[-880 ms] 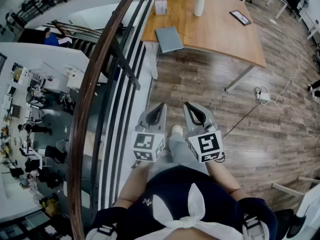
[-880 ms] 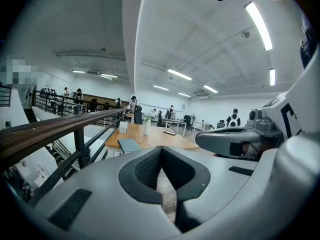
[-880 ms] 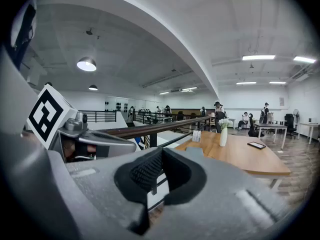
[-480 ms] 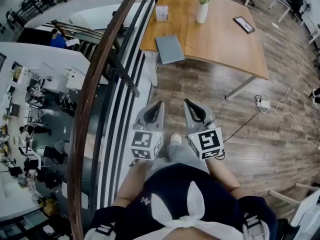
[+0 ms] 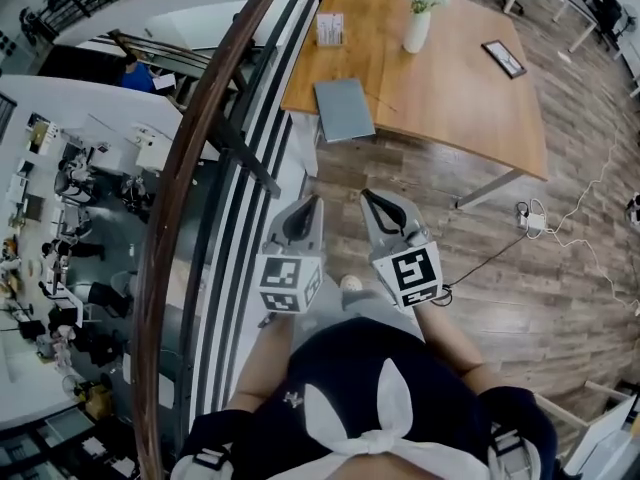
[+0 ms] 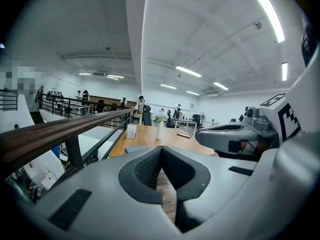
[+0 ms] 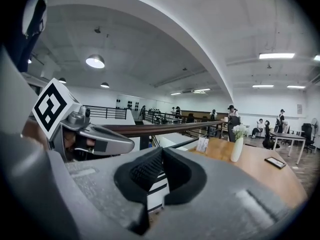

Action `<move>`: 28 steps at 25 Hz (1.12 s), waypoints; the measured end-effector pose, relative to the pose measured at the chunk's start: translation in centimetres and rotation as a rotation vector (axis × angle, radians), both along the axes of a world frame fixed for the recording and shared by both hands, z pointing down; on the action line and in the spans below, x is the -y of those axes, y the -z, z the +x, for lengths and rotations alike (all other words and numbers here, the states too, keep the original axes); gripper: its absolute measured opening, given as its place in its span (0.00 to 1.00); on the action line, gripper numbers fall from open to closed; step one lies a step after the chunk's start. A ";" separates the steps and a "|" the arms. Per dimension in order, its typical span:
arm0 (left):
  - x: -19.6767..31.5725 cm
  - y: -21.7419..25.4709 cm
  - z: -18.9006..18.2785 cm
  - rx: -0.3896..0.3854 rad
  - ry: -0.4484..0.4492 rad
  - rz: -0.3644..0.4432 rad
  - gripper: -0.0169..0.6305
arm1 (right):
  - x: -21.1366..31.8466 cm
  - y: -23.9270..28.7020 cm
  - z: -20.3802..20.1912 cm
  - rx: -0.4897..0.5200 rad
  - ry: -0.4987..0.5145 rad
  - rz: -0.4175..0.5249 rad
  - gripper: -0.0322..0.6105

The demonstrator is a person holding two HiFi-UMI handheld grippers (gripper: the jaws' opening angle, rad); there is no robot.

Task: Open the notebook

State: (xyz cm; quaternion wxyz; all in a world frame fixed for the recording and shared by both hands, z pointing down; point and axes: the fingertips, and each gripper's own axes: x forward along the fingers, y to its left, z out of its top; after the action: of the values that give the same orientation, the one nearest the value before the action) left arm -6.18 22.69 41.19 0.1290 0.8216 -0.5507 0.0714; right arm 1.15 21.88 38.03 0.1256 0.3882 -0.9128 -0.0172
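The notebook (image 5: pixel 344 108) is a closed grey book lying flat at the near left corner of the wooden table (image 5: pixel 460 88). It shows small past the jaws in the left gripper view (image 6: pixel 134 149). My left gripper (image 5: pixel 314 200) and right gripper (image 5: pixel 366 196) are held side by side in the air over the floor, well short of the table. Both point toward it. Each is shut with nothing between its pads, as seen in the left gripper view (image 6: pixel 161 149) and the right gripper view (image 7: pixel 161 151).
A dark wooden railing (image 5: pixel 200 168) with metal bars runs along my left, with a lower office floor beyond it. On the table stand a white vase with flowers (image 5: pixel 416 28), a small card stand (image 5: pixel 330 30) and a dark tablet (image 5: pixel 503 58). A cable and power strip (image 5: pixel 530 218) lie on the floor.
The table and notebook have shifted lower and nearer in the head view as the person walks forward. Both grippers stay shut and side by side.
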 end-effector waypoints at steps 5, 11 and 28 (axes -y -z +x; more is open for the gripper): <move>4.6 -1.5 -2.1 0.006 0.011 -0.038 0.05 | 5.1 -1.9 -1.9 -0.015 0.025 -0.056 0.15; 11.3 -2.7 -4.7 0.001 -0.016 -0.074 0.05 | 11.4 -3.8 -4.6 -0.059 0.031 -0.096 0.24; 22.8 -6.7 -9.0 -0.001 -0.105 -0.174 0.05 | 23.1 -10.8 -10.0 -0.351 0.059 -0.130 0.38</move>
State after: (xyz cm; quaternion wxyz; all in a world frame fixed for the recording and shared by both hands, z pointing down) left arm -15.17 -0.12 47.93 0.1960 0.8351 -0.4986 0.1250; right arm -8.82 -1.17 48.85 0.3072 0.3434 -0.8870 -0.0293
